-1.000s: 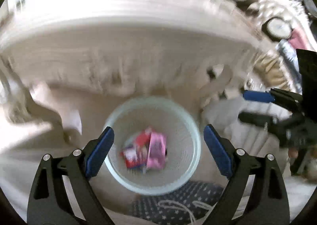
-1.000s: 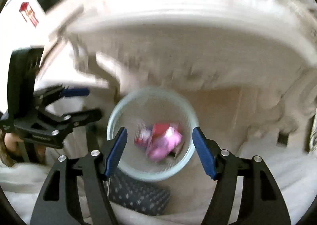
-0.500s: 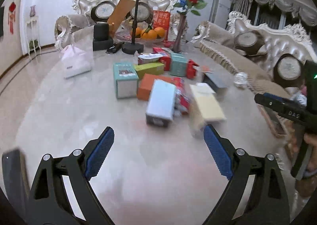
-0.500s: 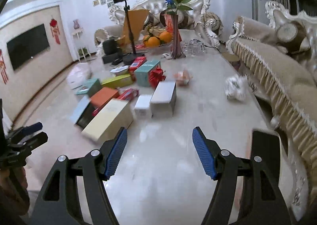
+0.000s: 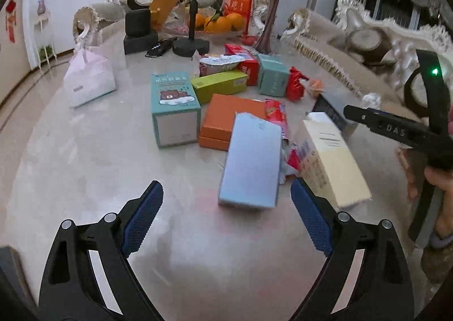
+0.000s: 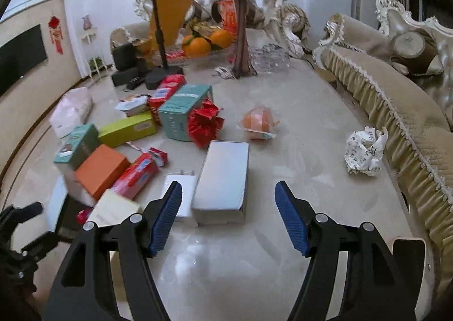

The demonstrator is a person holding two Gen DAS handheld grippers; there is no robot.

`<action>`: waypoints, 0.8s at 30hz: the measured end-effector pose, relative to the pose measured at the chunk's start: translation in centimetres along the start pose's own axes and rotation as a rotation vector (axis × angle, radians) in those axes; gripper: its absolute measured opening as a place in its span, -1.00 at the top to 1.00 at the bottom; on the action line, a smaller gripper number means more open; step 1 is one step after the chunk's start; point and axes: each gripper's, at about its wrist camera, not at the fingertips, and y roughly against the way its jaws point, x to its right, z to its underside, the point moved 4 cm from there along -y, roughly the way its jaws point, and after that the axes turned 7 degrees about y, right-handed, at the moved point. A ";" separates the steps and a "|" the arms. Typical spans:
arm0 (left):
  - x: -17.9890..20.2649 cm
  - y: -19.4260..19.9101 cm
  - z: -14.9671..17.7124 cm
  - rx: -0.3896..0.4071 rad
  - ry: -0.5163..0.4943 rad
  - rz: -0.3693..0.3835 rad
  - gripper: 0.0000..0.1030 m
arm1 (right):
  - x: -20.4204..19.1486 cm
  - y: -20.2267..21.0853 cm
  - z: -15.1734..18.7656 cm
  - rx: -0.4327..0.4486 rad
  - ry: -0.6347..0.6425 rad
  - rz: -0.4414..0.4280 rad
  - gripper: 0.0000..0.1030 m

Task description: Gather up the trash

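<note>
The grey box [image 6: 222, 179] lies flat on the marble worktop [image 6: 297, 128], nearest of the scattered trash, just ahead of the right claw [image 6: 226, 219], whose jaws stand open and empty. A white charger [image 6: 181, 193] touches its left side. The left claw [image 5: 226, 222], also open and empty, faces a pale blue box [image 5: 252, 162] beside an orange box [image 5: 229, 120]. A good pickup likely means straddling one box across its narrow width, clear of neighbours, before closing. Crumpled paper [image 6: 365, 151] sits well apart, near the sofa [image 6: 396, 89].
</note>
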 end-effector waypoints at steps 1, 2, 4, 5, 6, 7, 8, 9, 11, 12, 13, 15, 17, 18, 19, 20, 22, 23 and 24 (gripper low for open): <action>0.1 -0.3 -0.2 -0.018 -0.008 -0.010 -0.73 | 0.0 -0.2 0.0 -0.007 -0.004 0.000 -0.26; 0.3 -0.7 -0.4 -0.035 -0.012 -0.019 -0.73 | 0.1 -0.4 0.0 -0.014 -0.008 -0.002 -0.26; 0.4 -1.3 -0.5 -0.068 -0.016 -0.042 -0.73 | 0.3 -0.7 0.2 -0.027 -0.011 -0.008 -0.26; 0.4 -1.5 -0.6 -0.083 -0.018 -0.048 -0.73 | 0.3 -0.8 0.3 -0.026 -0.011 -0.014 -0.26; 0.5 -1.8 -0.6 -0.085 -0.021 -0.048 -0.73 | 0.3 -0.9 0.3 -0.029 -0.010 -0.014 -0.26; 0.5 -2.1 -0.5 -0.094 -0.022 -0.056 -0.73 | 0.3 -1.2 0.4 -0.038 -0.009 -0.014 -0.26; 0.4 -2.3 -0.4 -0.104 -0.022 -0.066 -0.73 | 0.3 -1.5 0.5 -0.046 -0.009 -0.016 -0.26; 0.3 -2.5 -0.2 -0.115 -0.018 -0.076 -0.73 | 0.3 -1.7 0.6 -0.051 -0.007 -0.015 -0.26; 0.1 -2.5 -0.1 -0.116 -0.007 -0.069 -0.73 | 0.2 -1.9 0.6 -0.051 0.001 -0.013 -0.26; -0.1 -2.5 -0.1 -0.115 0.001 -0.066 -0.73 | 0.2 -2.0 0.6 -0.051 0.005 -0.008 -0.26; -0.2 -2.5 -0.1 -0.114 0.008 -0.065 -0.73 | 0.2 -2.1 0.6 -0.053 0.007 -0.002 -0.26; -0.3 -2.4 -0.2 -0.105 0.019 -0.059 -0.73 | 0.2 -2.4 0.4 -0.056 0.001 0.000 -0.26; -0.5 -2.3 -0.4 -0.088 0.032 -0.043 -0.73 | 0.4 -2.8 0.2 -0.058 -0.008 0.001 -0.26; -0.6 -2.5 -0.5 -0.095 0.038 -0.047 -0.73 | 0.5 -3.1 0.2 -0.069 -0.009 0.005 -0.26; -0.8 -2.9 -0.4 -0.113 0.044 -0.058 -0.73 | 0.5 -3.4 0.1 -0.077 -0.011 0.004 -0.26; -0.7 -3.0 -0.3 -0.112 0.039 -0.061 -0.73 | 0.5 -3.6 0.2 -0.085 -0.013 0.003 -0.26; -0.6 -3.0 -0.2 -0.113 0.031 -0.063 -0.70 | 0.5 -3.9 0.2 -0.092 -0.006 0.004 -0.25; -0.5 -3.0 -0.3 -0.112 0.029 -0.063 -0.66 | 0.5 -3.9 0.3 -0.096 -0.005 0.003 -0.25; -0.5 -2.9 -0.3 -0.108 0.026 -0.065 -0.54 | 0.4 -3.9 0.3 -0.097 -0.004 -0.001 -0.23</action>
